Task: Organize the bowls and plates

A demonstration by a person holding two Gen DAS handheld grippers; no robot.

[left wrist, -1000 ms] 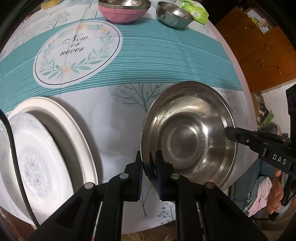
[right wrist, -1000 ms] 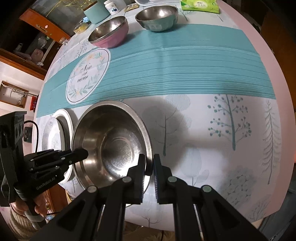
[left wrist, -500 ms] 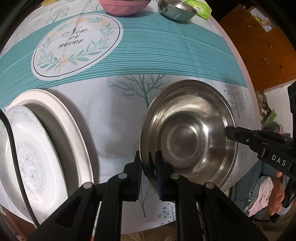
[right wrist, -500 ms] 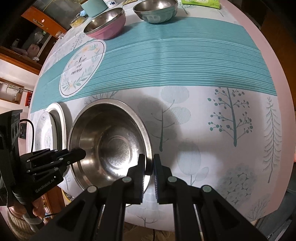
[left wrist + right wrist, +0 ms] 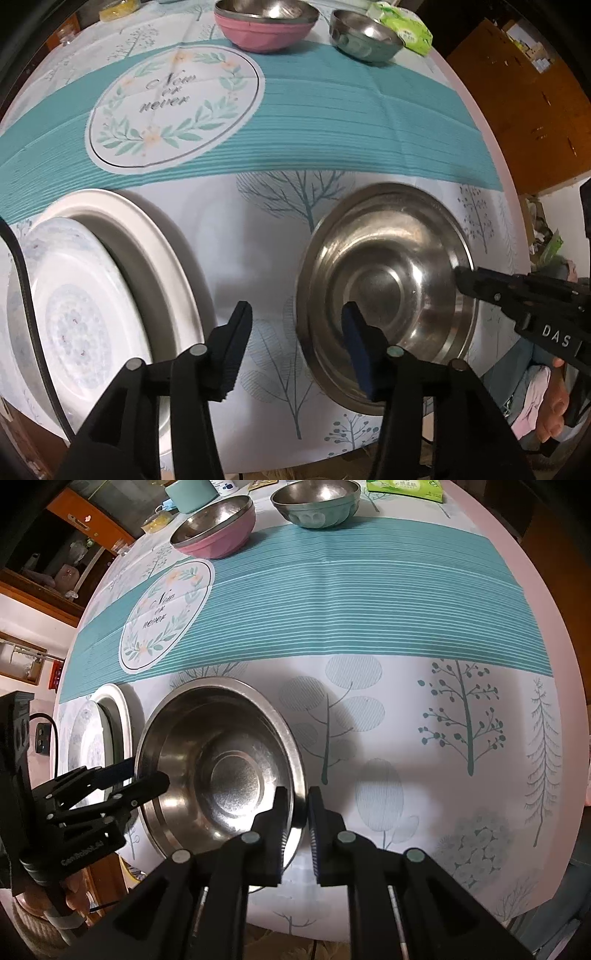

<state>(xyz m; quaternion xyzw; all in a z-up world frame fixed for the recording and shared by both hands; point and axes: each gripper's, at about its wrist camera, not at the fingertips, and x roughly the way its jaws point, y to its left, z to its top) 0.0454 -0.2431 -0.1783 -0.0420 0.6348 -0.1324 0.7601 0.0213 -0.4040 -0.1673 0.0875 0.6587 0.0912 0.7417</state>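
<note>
A large steel bowl (image 5: 388, 291) (image 5: 221, 768) sits near the table's front edge. My left gripper (image 5: 297, 325) is open, its jaws wide apart astride the bowl's left rim. My right gripper (image 5: 297, 808) is shut on the bowl's right rim; it also shows in the left wrist view (image 5: 480, 284). Two stacked white plates (image 5: 92, 295) (image 5: 99, 734) lie left of the bowl. A pink bowl (image 5: 266, 26) (image 5: 218, 528) and a small steel bowl (image 5: 364, 35) (image 5: 317, 502) stand at the far side.
The round table (image 5: 424, 590) has a teal striped cloth with a round "Now or never" emblem (image 5: 173, 103). A green packet (image 5: 406, 29) lies at the far edge. A wooden cabinet (image 5: 524, 110) stands right of the table.
My left gripper has opened and let go of the steel bowl's left rim. The bowl has come down onto the cloth. My right gripper stays shut on the right rim.
</note>
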